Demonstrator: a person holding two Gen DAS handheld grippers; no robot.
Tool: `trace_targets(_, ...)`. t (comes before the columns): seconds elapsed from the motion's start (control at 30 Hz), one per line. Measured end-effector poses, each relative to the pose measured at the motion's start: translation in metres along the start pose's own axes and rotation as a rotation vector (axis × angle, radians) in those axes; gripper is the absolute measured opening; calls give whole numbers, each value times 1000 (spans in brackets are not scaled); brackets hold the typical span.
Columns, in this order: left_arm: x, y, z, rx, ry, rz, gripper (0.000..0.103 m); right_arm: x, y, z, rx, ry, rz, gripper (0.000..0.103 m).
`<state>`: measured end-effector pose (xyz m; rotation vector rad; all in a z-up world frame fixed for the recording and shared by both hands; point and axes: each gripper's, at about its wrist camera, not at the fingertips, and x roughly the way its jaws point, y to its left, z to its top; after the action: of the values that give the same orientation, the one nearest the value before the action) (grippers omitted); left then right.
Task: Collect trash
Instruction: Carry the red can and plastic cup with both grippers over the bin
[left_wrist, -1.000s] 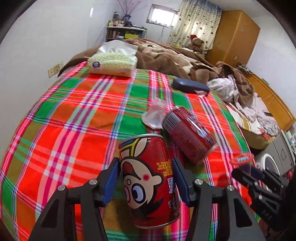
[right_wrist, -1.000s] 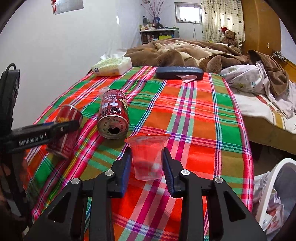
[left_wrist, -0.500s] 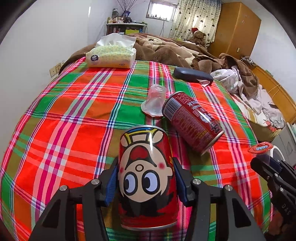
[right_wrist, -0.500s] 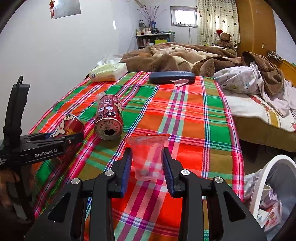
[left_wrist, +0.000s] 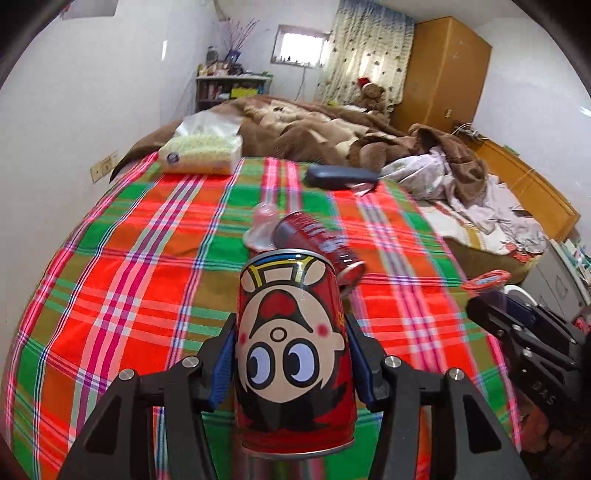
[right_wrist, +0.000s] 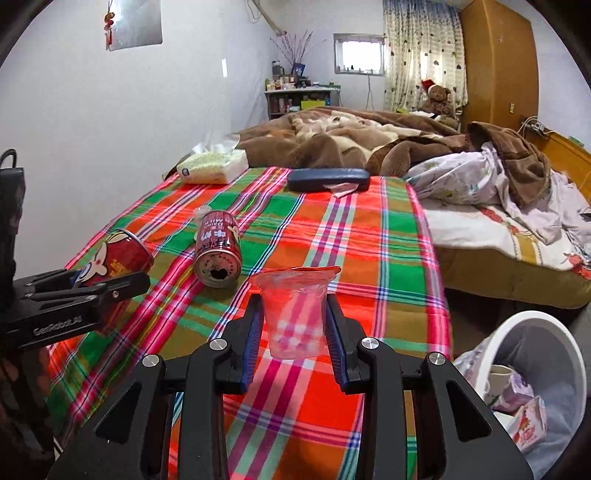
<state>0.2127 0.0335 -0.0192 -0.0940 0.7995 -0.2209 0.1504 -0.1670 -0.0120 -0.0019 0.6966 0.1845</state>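
Both loads have come up off the table since a second ago — the plaid cloth now lies below them. Nearest, my left gripper has its jaws pinching the cartoon can by its sides, face upside down, so nothing left inside drips toward me. My right gripper squeezes the clear plastic cup low on its wall, its torn red lid flap upward, to keep it level. Off the table's right edge, low down, waits the white bin with wrappers already in it — I judge both go there. Farther along the table's middle lie a tipped red can and a small clear cup touching it, still to fetch. At the far edge sit a tissue pack and a dark case.
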Motion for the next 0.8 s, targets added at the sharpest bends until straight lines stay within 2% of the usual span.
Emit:
trace_targets(0.37, -39, -58, 2, 85, -81, -84, 53, -43, -26, -5, 26, -83, -74, 34)
trace_targets(0.8, -43, -156, -8, 199, -82, -238, 53, -85, -82, -19, 91, -139, -223, 34)
